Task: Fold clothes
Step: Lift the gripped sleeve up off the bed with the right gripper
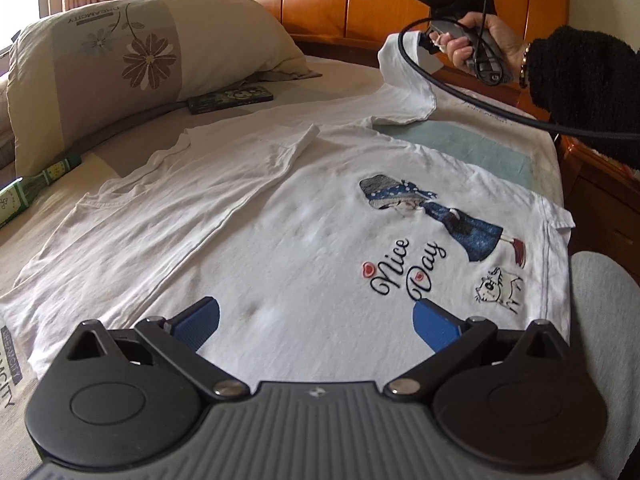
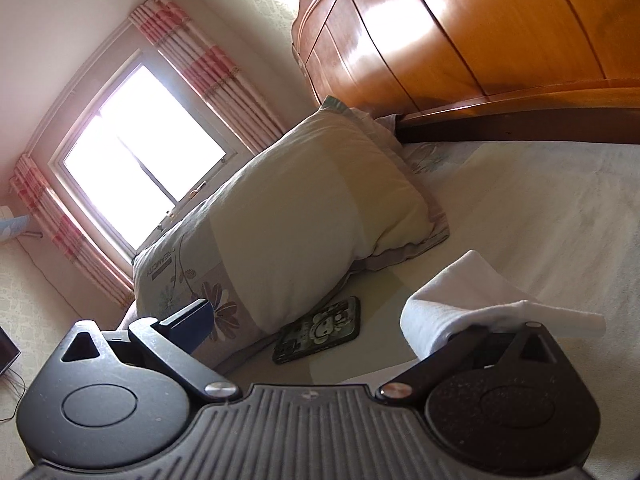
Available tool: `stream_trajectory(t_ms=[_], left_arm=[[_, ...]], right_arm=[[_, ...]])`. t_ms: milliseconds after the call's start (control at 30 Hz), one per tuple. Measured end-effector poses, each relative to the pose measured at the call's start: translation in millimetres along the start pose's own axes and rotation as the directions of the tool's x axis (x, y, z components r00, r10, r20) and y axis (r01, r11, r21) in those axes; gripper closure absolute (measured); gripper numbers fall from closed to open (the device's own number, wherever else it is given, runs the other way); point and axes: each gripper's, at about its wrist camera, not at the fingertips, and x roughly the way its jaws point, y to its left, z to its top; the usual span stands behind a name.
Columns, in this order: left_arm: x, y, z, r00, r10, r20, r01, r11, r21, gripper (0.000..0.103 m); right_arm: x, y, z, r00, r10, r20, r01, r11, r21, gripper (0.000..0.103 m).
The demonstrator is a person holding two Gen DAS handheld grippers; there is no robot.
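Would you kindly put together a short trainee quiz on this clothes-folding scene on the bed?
1. True or false: the left gripper is shut on the T-shirt.
2. What lies on the bed right beside the pillow? A) a dark cartoon-printed case  B) a pair of scissors  C) a mug
3. Fill in the missing word printed on the T-shirt: "Nice ____".

Key: 1 false, its jaws stand open above the cloth; 2 A; 3 Day.
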Motion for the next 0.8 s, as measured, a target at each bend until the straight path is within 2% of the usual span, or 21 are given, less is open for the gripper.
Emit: stream_trajectory(t_ms=[233,500,800], left_arm=[[-14,15,-3,0.999,0.011,0.033,-0.009,0.999,-0.039,0.001],[-24,21,-3,0.998,0.029,0.057,-0.026,0.999,-0.042,0.001],[-35,46,-12,0.995,0.078,0.062,-0.072,0.993,-0.097,0.001]], right_arm=[[23,38,-17,0.998,0.027,-0.053,-0.029,0.999,-0.037,0.0],[42,75,-33,0.993,0.064,-0.103,-0.072,0.994,-0.076,0.0],[69,118,-56,0.975,0.118,-0.187,-0.142,0.982,-0.121,0.0]])
